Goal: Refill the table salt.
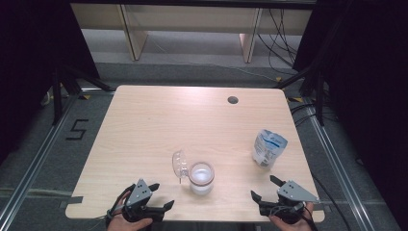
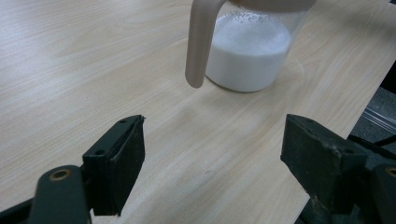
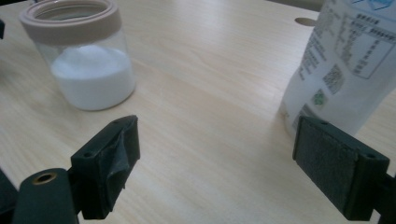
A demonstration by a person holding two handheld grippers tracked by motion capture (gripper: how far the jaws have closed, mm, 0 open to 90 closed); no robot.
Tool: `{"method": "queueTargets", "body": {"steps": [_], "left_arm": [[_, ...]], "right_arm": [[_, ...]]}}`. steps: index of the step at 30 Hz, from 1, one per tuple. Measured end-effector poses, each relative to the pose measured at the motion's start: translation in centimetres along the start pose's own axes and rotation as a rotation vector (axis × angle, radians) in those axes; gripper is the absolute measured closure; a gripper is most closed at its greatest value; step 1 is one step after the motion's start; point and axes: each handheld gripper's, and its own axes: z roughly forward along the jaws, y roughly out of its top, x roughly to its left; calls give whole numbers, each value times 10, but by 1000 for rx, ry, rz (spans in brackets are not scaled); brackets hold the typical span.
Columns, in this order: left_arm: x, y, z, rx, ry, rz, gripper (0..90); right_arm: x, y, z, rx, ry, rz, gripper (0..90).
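The clear round plastic jar (image 1: 201, 177) with a pinkish-tan rim sits near the front of the pale wooden table (image 1: 159, 120), about half full of white powder. Its see-through lid (image 1: 179, 165) hangs open at the side — closing it looks like what is left. The soft, crinkly white-and-blue pouch (image 1: 267, 148) stands well apart on the right. The left gripper (image 1: 158, 196) and the right gripper (image 1: 262, 187) are both spread wide, holding nothing.

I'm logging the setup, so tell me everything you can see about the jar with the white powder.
The jar is clear, plastic or glass by its look, with a beige collar round its mouth. Its clear lid is flipped open to the side, and a beige tab hangs down the wall. White powder fills about the lower half. It stands upright on the wooden table near the front edge; neither tool touches it.
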Motion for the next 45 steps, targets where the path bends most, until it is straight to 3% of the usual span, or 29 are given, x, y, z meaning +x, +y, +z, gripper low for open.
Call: {"method": "queueTargets", "body": {"steps": [1,3,5,6,8,9,12,14,15,16,17,19,23,24,25,30,31,32,33,35,36,37,38,39,40,43,44,45], "left_arm": [[1,0,-1,13,0,10,212],[0,0,-1,9,8,-11,213],[1,0,-1,7,5,4,213],[-1,0,0,3,-1,-28,213],[1,1,0,3,4,-13,214],[-1,0,0,-3,-13,-44,214],[-1,1,-1,-2,-23,-58,216],[1,2,-1,-10,13,-39,219],[0,2,0,-18,-13,-65,219],[4,3,-2,0,16,-17,219],[2,4,-1,-21,6,-43,219],[4,7,-4,-13,32,-19,219],[7,14,-5,-50,30,-37,227],[8,16,-6,-50,30,-21,227],[7,18,-6,-54,38,-41,227],[11,25,-8,-71,41,-49,257],[11,27,-8,-80,42,-56,264],[12,28,-8,-80,48,-45,272],[14,29,-9,-78,50,-38,279],[15,32,-11,-88,59,-44,321],[16,33,-11,-96,56,-53,341],[17,34,-12,-96,69,-50,367],[19,36,-14,-95,68,-36,411],[19,37,-14,-106,70,-61,433],[21,39,-15,-105,74,-43,461],[22,43,-15,-115,71,-31,551],[23,45,-15,-117,71,-19,591],[22,46,-14,-130,71,-34,627]], "right_arm": [[2,-1,0,10,7,0,157],[3,-2,0,21,29,-2,157],[6,-3,1,27,26,3,158],[5,-4,2,27,31,-13,158],[7,-5,2,29,40,-2,158],[7,-4,0,32,33,-3,158],[8,-4,0,31,41,-13,158],[9,-5,-1,27,46,-12,159],[9,-5,-2,27,37,-5,159],[9,-5,-3,26,28,-16,159],[10,-5,-3,30,35,-4,159],[10,-6,-3,32,48,-18,159],[12,-8,-6,45,41,0,159],[12,-8,-7,46,34,-1,159],[12,-9,-7,41,45,-3,159],[13,-12,-11,48,32,5,159],[15,-12,-13,52,40,28,159],[13,-12,-13,51,37,0,159],[17,-13,-14,56,39,38,159],[15,-13,-15,50,31,-7,158],[16,-14,-15,51,42,0,159],[14,-14,-15,48,41,-22,159],[16,-14,-16,58,49,-7,159],[17,-15,-17,64,45,4,159],[16,-15,-16,57,46,-20,159],[19,-16,-18,68,54,6,159],[18,-17,-18,65,53,-12,159],[18,-17,-18,59,43,-30,159]]}}
